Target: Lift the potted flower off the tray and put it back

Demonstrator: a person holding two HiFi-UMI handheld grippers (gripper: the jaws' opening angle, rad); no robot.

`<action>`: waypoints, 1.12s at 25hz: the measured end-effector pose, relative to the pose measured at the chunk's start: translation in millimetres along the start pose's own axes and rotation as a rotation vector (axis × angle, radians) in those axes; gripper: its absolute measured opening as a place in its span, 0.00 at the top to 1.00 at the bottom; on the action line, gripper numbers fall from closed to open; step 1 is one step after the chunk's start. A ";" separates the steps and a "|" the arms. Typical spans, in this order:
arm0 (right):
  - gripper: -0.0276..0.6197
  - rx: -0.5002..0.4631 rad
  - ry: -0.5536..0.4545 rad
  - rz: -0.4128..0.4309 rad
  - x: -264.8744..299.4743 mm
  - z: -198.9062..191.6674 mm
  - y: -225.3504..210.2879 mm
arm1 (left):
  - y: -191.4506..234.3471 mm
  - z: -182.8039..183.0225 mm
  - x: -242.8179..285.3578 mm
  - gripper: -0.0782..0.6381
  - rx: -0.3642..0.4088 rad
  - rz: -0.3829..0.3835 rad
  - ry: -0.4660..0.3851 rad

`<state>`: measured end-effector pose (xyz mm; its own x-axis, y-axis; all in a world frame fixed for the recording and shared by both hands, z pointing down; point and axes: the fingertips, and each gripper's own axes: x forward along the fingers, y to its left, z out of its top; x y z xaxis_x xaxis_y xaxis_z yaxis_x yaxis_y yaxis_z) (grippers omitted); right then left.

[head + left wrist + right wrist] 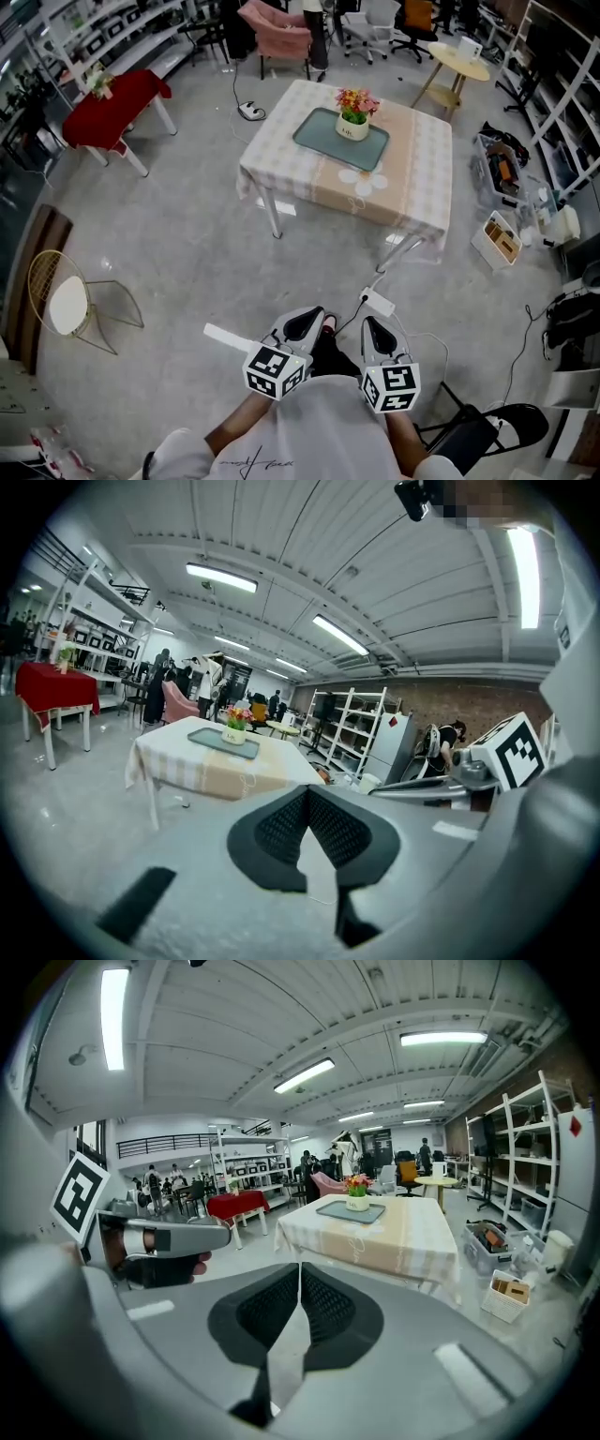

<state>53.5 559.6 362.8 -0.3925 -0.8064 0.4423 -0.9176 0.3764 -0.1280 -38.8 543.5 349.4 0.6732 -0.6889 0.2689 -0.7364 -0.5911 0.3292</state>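
On the tray [315,133] ahead, potted flower [354,116], far from left gripper [307,322] and right gripper [374,328], jaws pressed together

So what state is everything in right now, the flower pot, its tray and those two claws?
White pot of pink and orange flowers: upright on the tray, untouched.
Grey-green rectangular tray: flat on the cloth-covered table.
Left claw: shut, empty, well short of the table.
Right claw: shut, empty, well short of the table.
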 end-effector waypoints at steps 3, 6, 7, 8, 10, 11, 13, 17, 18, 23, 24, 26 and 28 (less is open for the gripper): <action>0.95 -0.011 0.010 -0.007 21.2 11.7 -9.8 | 12.4 8.1 19.1 0.89 0.005 -0.013 0.023; 0.95 -0.001 0.013 -0.011 38.7 24.6 -21.2 | 24.6 18.5 39.5 0.89 0.003 -0.024 0.040; 0.95 0.004 0.013 -0.013 44.1 27.8 -26.6 | 27.5 21.8 47.7 0.89 0.006 -0.030 0.045; 0.95 0.008 0.015 -0.015 49.5 30.4 -32.7 | 29.9 25.3 56.4 0.89 0.011 -0.037 0.051; 0.95 0.015 0.024 -0.017 60.0 35.1 -44.2 | 34.0 32.1 73.1 0.89 0.020 -0.051 0.062; 0.95 0.018 0.028 -0.017 65.1 37.7 -49.0 | 36.2 35.3 80.6 0.89 0.021 -0.057 0.067; 0.95 0.023 0.032 -0.016 75.9 43.7 -56.9 | 41.8 41.7 94.9 0.89 0.023 -0.069 0.078; 0.95 0.029 0.044 -0.012 98.9 52.3 -69.3 | 52.1 54.2 122.5 0.89 0.037 -0.094 0.094; 0.95 0.028 0.049 -0.008 104.8 53.9 -72.3 | 54.1 57.9 128.8 0.89 0.043 -0.099 0.095; 0.93 0.021 0.057 0.021 134.3 69.4 -83.7 | 70.2 76.7 154.6 0.89 0.065 -0.099 0.090; 0.93 0.018 0.058 0.025 138.2 72.6 -85.9 | 73.0 79.0 158.9 0.89 0.065 -0.097 0.090; 0.93 0.009 0.059 0.034 144.7 78.1 -90.3 | 78.1 83.3 166.2 0.89 0.061 -0.091 0.084; 0.93 -0.002 0.058 0.040 150.9 82.5 -95.5 | 82.4 87.9 172.8 0.89 0.057 -0.082 0.072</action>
<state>76.7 364.3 368.5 -0.4243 -0.7631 0.4875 -0.9012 0.4085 -0.1448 10.8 338.9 343.4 0.7332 -0.6062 0.3081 -0.6796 -0.6687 0.3016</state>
